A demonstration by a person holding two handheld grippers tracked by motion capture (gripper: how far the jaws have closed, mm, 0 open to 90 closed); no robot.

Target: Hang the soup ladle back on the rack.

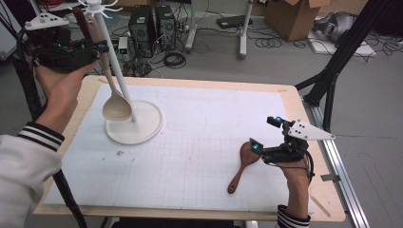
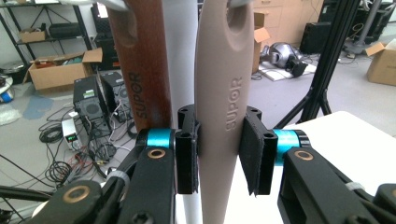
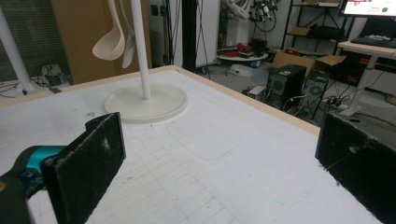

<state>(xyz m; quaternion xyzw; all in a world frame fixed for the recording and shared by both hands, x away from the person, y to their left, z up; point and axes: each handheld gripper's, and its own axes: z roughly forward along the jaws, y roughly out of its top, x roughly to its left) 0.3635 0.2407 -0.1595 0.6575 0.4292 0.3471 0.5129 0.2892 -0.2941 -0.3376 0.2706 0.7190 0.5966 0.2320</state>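
The pale spoon (image 2: 219, 93) hangs upright beside the stand's pole (image 1: 116, 66), its hole up at a hook, bowl just above the round base (image 1: 142, 130). My left gripper (image 2: 219, 154) clamps its handle from the side. My right gripper (image 1: 266, 137) rests wide open, holding nothing, beside the brown spoon (image 1: 242, 164) lying on the table (image 1: 199, 142), handle toward me

Robotics lab/workshop, desktop PC towers (image 1: 152, 26) on bare floor w/ tangled cables (image 1: 175, 59), cardboard boxes (image 1: 294, 16), metal shelving (image 2: 44, 28), black tripod legs (image 1: 332, 76), monitor (image 3: 369, 7), gridded tabletop (image 1: 199, 152)
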